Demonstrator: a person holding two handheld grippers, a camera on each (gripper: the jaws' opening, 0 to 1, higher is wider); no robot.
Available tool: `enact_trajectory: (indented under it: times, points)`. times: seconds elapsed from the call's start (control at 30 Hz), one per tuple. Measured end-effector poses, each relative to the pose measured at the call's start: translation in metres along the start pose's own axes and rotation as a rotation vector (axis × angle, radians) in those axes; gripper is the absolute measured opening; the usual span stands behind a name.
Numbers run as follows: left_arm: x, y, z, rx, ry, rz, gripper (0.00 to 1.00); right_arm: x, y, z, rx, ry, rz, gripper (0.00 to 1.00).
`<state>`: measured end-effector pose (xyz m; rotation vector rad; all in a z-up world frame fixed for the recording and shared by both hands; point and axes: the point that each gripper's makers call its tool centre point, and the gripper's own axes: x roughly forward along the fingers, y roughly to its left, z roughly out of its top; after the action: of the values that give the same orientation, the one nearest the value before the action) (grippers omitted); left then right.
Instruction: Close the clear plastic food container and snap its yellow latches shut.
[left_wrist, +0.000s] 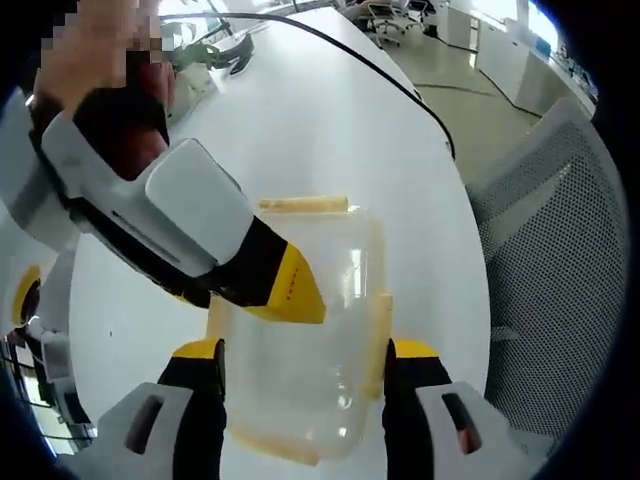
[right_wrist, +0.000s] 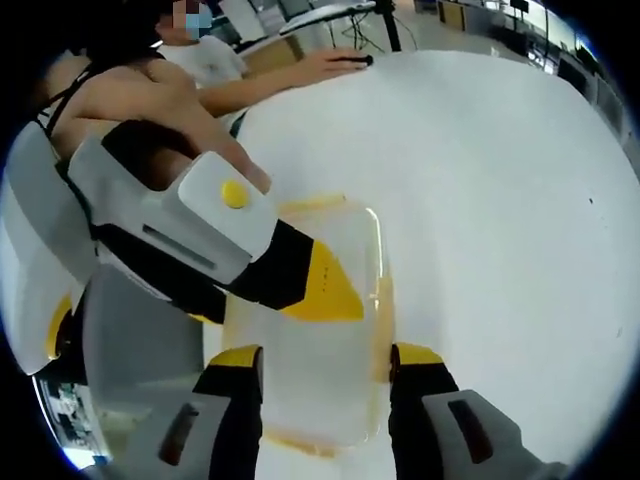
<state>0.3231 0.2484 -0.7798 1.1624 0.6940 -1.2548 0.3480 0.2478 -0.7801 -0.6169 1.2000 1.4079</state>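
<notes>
White tabletop (left_wrist: 330, 110) carries the clear food container (left_wrist: 310, 330) with yellow latches (left_wrist: 302, 204); left gripper (left_wrist: 305, 375) and right gripper (right_wrist: 325, 385) both stand open, straddling it

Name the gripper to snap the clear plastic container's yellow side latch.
Right, tentatively: right gripper straddles the clear plastic container, one jaw beside the yellow side latch; left gripper lies across the lid.

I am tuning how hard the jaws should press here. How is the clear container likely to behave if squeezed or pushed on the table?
The clear container looks thin-walled and seems empty, so it is probably light and may flex if squeezed. The white table looks smooth, so a push would likely slide it rather than tip it, given its low, wide shape. Its yellow latches look like thin hinged flaps, likely floppy.
</notes>
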Motion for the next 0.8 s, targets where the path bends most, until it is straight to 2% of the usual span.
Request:
enact_trajectory:
  times: [0.13, 0.17, 0.8]
  points:
    - [0.002, 0.0009, -0.0006, 0.012, 0.0, 0.014, 0.62, 0.0009, 0.0003, 0.0009, 0.0, 0.011, 0.002, 0.49]
    - [-0.0008, 0.0031, 0.0012, 0.038, 0.0, 0.022, 0.62, 0.0007, -0.0005, 0.0014, 0.01, 0.017, 0.0, 0.49]
    - [-0.0004, 0.0014, 0.0003, 0.025, 0.022, 0.025, 0.63, 0.0013, 0.0007, -0.0003, 0.005, 0.008, -0.009, 0.5]
